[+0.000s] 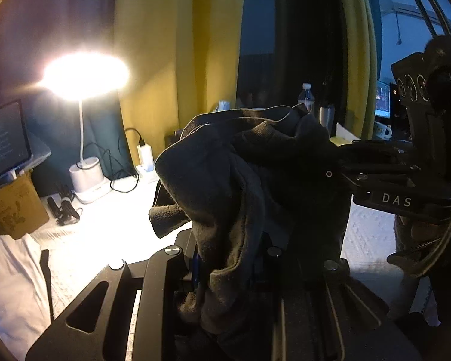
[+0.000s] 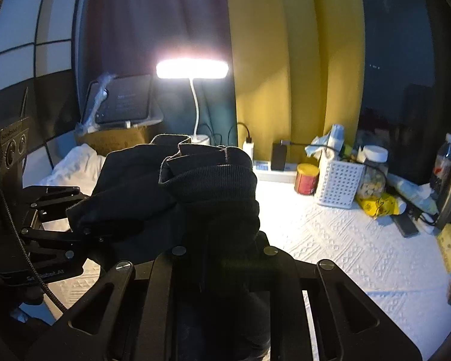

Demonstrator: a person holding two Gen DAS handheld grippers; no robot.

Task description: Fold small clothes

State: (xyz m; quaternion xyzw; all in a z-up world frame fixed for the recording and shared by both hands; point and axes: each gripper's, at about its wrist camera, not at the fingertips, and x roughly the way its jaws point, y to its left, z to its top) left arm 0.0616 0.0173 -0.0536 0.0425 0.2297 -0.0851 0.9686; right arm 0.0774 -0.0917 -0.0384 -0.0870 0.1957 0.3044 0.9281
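Above the white textured tabletop (image 2: 345, 240), dark garment (image 1: 255, 165) pinched between left claw (image 1: 225, 270) and right claw (image 2: 222, 240).

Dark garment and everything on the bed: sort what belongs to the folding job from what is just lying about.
Job:
- dark garment, bunched and lifted
- left gripper, fingers shut on it
- right gripper, fingers shut on it

Lying about:
- desk lamp
- red can
- white basket
- jar
- water bottle
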